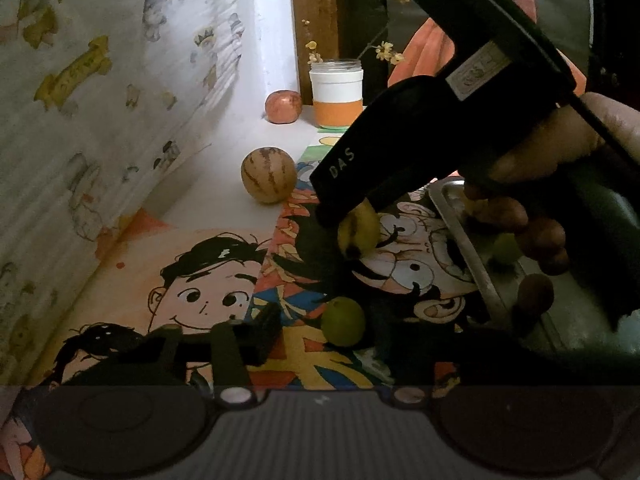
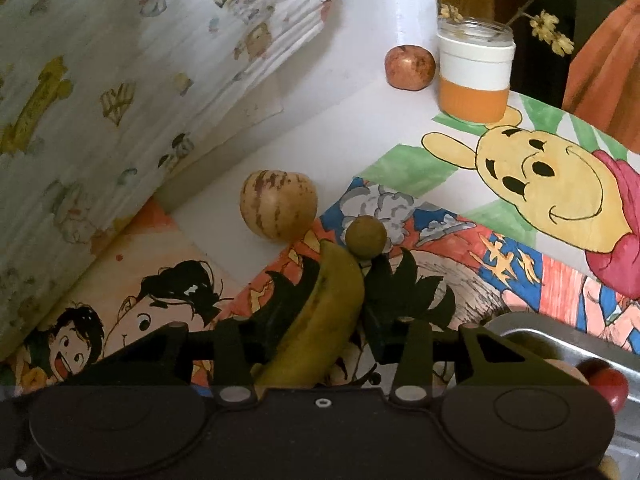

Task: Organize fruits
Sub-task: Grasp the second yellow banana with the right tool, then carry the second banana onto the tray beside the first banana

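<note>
In the left wrist view a small round green fruit (image 1: 343,322) lies on the cartoon tablecloth between the fingers of my left gripper (image 1: 332,332). The left finger (image 1: 266,332) stands clear of it, so that gripper is open. My right gripper (image 2: 318,332) is shut on a yellow-green banana (image 2: 320,312) that runs lengthwise between its fingers. From the left wrist view the right gripper (image 1: 344,216) reaches in from the upper right, with the banana's tip (image 1: 360,236) showing under it. A brownish-green round fruit (image 2: 366,236) sits just past the banana's far end.
A metal tray (image 1: 460,232) on the right holds several brown fruits and a green one; its corner (image 2: 560,336) shows a red fruit (image 2: 608,388). A striped melon (image 2: 278,208), a reddish apple (image 2: 410,66) and an orange-and-white jar (image 2: 474,76) stand further back. Patterned fabric rises on the left.
</note>
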A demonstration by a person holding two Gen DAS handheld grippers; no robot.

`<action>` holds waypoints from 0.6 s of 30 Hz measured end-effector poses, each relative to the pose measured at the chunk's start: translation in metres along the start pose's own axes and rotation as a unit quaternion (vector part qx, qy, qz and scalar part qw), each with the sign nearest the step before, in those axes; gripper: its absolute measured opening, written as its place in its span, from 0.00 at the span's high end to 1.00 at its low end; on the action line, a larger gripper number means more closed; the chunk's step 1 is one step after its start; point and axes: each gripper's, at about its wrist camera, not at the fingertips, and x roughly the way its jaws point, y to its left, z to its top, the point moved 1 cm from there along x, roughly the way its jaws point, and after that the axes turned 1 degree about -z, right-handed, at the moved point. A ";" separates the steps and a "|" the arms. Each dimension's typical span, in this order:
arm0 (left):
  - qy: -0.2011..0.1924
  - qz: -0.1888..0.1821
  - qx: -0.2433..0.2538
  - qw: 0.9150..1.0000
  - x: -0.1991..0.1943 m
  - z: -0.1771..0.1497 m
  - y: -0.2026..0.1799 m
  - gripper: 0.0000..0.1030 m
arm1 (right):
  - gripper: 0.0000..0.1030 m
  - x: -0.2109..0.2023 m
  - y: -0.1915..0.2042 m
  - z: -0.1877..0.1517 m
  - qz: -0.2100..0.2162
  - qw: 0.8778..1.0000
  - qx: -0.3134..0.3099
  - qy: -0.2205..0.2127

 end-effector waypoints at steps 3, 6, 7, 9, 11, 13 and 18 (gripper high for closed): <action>0.001 -0.005 0.005 1.000 0.000 0.000 -0.002 0.61 | 0.57 0.000 -0.003 0.000 0.006 1.000 0.015 -0.004; 0.003 -0.010 0.006 1.000 0.000 0.001 -0.004 0.69 | 0.58 -0.001 -0.004 -0.001 0.009 1.000 0.022 -0.008; 0.003 -0.013 0.004 1.000 0.000 0.001 -0.004 0.72 | 0.59 -0.001 -0.004 -0.001 0.009 1.000 0.023 -0.009; 0.006 -0.016 -0.001 1.000 0.000 0.002 -0.004 0.75 | 0.59 -0.002 -0.004 -0.002 0.010 0.999 0.029 -0.010; 0.009 -0.018 -0.008 1.000 -0.001 0.002 -0.002 0.76 | 0.61 -0.004 -0.007 -0.002 0.011 0.999 0.041 -0.011; 0.012 -0.020 -0.019 1.000 -0.001 0.002 0.001 0.75 | 0.63 -0.008 -0.010 -0.003 0.013 0.998 0.057 -0.014; 0.019 -0.026 -0.057 0.998 -0.006 0.002 0.013 0.76 | 0.65 -0.017 -0.015 -0.009 0.028 0.995 0.096 -0.019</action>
